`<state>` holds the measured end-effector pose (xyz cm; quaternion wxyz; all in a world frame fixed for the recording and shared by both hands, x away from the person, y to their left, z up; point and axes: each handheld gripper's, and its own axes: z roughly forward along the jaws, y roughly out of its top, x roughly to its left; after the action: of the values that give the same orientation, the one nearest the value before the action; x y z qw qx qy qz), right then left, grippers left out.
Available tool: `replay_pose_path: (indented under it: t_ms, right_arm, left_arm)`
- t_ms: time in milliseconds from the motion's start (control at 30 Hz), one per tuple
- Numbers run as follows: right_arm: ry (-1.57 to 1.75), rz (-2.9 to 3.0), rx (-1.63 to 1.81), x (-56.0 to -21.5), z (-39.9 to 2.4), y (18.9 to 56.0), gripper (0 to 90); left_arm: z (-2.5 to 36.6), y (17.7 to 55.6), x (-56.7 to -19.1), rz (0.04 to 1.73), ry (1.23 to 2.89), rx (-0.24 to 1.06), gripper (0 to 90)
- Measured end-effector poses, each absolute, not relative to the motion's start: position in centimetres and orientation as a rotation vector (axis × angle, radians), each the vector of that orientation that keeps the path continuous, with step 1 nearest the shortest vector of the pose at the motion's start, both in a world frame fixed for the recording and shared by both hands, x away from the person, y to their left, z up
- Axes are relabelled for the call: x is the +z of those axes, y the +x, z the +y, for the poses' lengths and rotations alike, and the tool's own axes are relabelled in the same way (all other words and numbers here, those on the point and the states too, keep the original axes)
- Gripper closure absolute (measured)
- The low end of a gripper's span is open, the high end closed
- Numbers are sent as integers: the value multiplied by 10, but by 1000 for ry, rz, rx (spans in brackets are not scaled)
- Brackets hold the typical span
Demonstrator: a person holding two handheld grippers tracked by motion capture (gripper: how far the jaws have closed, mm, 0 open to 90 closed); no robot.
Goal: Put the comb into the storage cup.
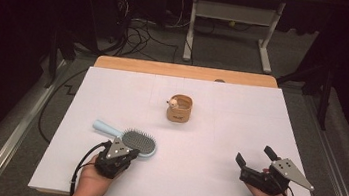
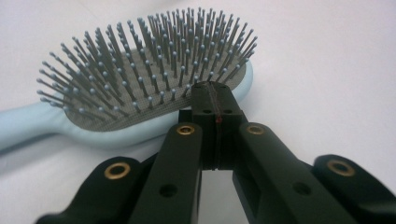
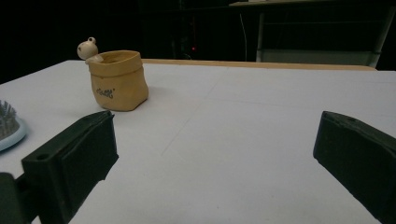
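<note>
High view shows my left gripper (image 1: 116,157) with its jaws pressed tight together and nothing between them. Its tips sit just at the near edge of the blue hairbrush (image 1: 132,140), which lies bristles up on the white worktop (image 1: 240,116). My right gripper (image 1: 255,157) is spread wide and holds nothing. Far ahead of it, to its left, stands a small tan pot (image 3: 119,80).

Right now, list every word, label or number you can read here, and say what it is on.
Small dark lettering on the front of the tan pot: too small and blurred to read.
Hairbrush: no text.
White table cover: no text.
</note>
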<state>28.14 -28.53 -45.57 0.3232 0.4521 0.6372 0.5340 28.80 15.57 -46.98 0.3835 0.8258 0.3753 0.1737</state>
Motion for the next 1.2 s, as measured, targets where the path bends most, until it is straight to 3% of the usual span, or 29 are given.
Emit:
replay_pose_path:
  t_ms: [367, 533, 600, 700, 867, 1200]
  right_arm:
    - [1194, 1671, 1405, -457, -286, 282, 3]
    - [1198, 1667, 1407, -457, -288, 282, 3]
    - [1201, 1662, 1407, -457, -289, 281, 3]
    - [1202, 1662, 1410, -456, -289, 281, 3]
    - [1205, 1660, 1412, -456, -289, 281, 3]
    - [1211, 1670, 1408, -458, -288, 282, 3]
  left_arm:
    - [141, 325, -470, 1037, 2066, 517, 900]
    - [150, 317, -454, 997, 2014, 547, 900]
    - [167, 318, -441, 1003, 1968, 620, 900]
    - [212, 346, -437, 1152, 1963, 726, 900]
    - [246, 370, -448, 1322, 1987, 698, 900]
    - [254, 382, -459, 1362, 2081, 588, 900]
